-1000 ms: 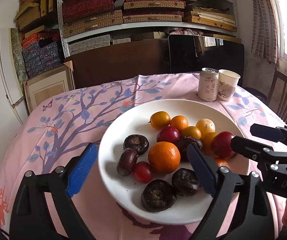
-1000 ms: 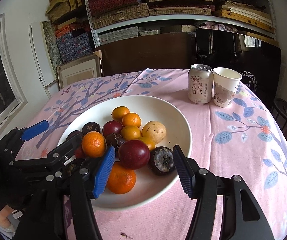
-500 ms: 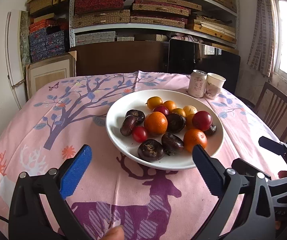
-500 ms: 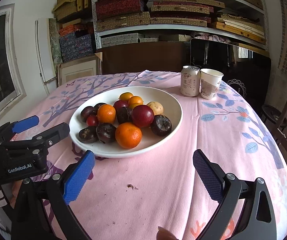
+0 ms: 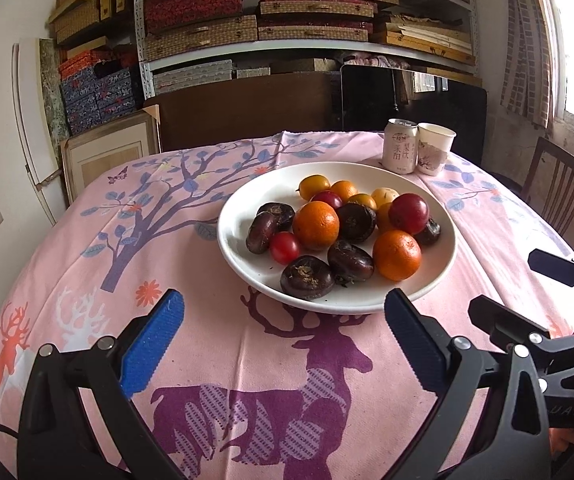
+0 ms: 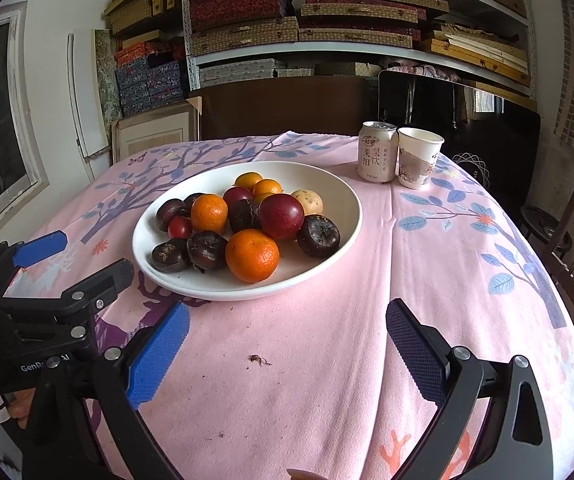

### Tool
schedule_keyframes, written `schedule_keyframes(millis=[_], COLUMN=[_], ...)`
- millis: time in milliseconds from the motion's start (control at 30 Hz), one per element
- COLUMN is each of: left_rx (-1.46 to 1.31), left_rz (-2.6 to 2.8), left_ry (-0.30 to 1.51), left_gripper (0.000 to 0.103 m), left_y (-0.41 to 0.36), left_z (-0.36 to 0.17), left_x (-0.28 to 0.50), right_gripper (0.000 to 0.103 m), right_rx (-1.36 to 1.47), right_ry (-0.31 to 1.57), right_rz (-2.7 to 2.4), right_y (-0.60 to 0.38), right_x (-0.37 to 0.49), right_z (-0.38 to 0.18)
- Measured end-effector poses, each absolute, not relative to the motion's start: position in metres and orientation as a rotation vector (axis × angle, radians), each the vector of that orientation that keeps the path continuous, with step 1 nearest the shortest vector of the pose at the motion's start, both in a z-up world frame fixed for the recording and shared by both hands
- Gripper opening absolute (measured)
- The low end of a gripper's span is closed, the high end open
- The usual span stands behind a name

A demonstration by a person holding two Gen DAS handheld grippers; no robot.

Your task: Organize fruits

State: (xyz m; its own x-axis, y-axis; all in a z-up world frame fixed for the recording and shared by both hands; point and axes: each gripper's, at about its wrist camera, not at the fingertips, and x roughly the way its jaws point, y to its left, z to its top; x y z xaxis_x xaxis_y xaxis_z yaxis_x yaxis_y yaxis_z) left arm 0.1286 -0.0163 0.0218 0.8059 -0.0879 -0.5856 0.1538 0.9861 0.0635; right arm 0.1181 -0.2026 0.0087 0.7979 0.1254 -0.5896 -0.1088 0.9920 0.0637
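A white plate [image 5: 243,256] [image 6: 327,256] on the pink tablecloth holds a pile of fruit: oranges [image 5: 397,255] [image 6: 252,255], red plums [image 5: 408,208] [image 6: 281,216], a small red tomato [image 5: 284,247], several dark brown water chestnuts [image 5: 307,277] [image 6: 318,235] and small yellow-orange fruits [image 5: 314,186]. My left gripper [image 5: 283,342] is open and empty, held back from the plate's near edge. My right gripper [image 6: 285,354] is open and empty, in front of the plate and to its right. Each gripper shows at the side of the other's view.
A drink can [image 5: 399,145] [image 6: 377,151] and a paper cup [image 5: 435,147] [image 6: 419,157] stand behind the plate. A small crumb [image 6: 259,359] lies on the cloth. A wooden chair [image 5: 563,196] stands at the right. Shelves of boxes [image 5: 247,20] fill the back wall.
Both grippers have pulled back from over the plate toward the near table edge and opened wider. The fruit on the plate has not moved in the last half second.
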Motion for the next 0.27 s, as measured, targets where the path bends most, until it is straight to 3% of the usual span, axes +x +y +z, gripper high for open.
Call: schedule_keyframes(millis=[267], left_rx=[0.138], left_rz=[-0.099], left_ry=[0.631], left_gripper=[0.098], left_y=[-0.0197], left_z=[0.0167], left_x=[0.1269], right_gripper=[0.099], right_rx=[0.032], right_ry=[0.635], right_rz=[0.112], right_y=[-0.2032], right_x=[0.1173], right_z=[0.0093])
